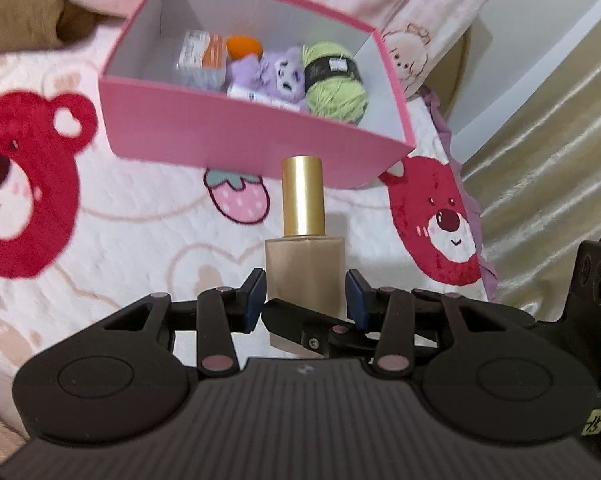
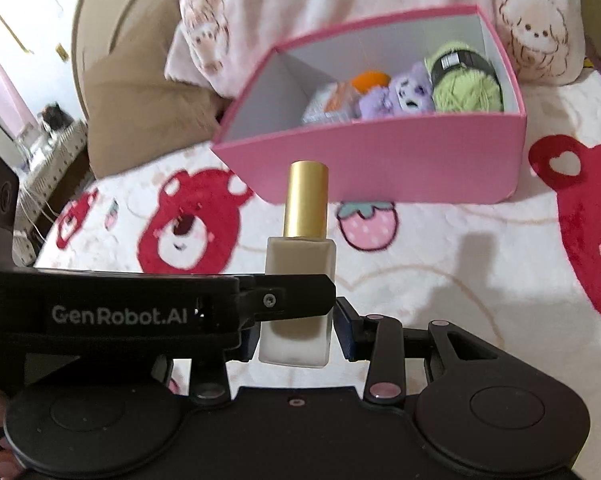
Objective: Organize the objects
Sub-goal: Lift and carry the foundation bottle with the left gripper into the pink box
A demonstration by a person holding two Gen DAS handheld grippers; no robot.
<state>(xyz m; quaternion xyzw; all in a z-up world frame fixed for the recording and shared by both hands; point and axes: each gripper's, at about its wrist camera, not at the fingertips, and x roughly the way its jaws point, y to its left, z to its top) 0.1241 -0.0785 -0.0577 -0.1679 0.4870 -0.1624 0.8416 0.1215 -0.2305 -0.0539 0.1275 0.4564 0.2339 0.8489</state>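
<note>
My left tool (image 1: 306, 294) and right tool (image 2: 298, 330) both clamp the lower body of one frosted beige glass bottle with a matte gold cylindrical cap (image 1: 303, 240), held upright above the bear-print white bed blanket (image 1: 140, 240). Beyond it sits the open pink cardboard box (image 1: 236, 136); a light green yarn ball (image 1: 332, 88) lies at its right end.

Bear-print blanket (image 1: 140, 240) underneath; brown pillow (image 2: 140, 112) behind; gold curtain (image 1: 548, 160) beside.
</note>
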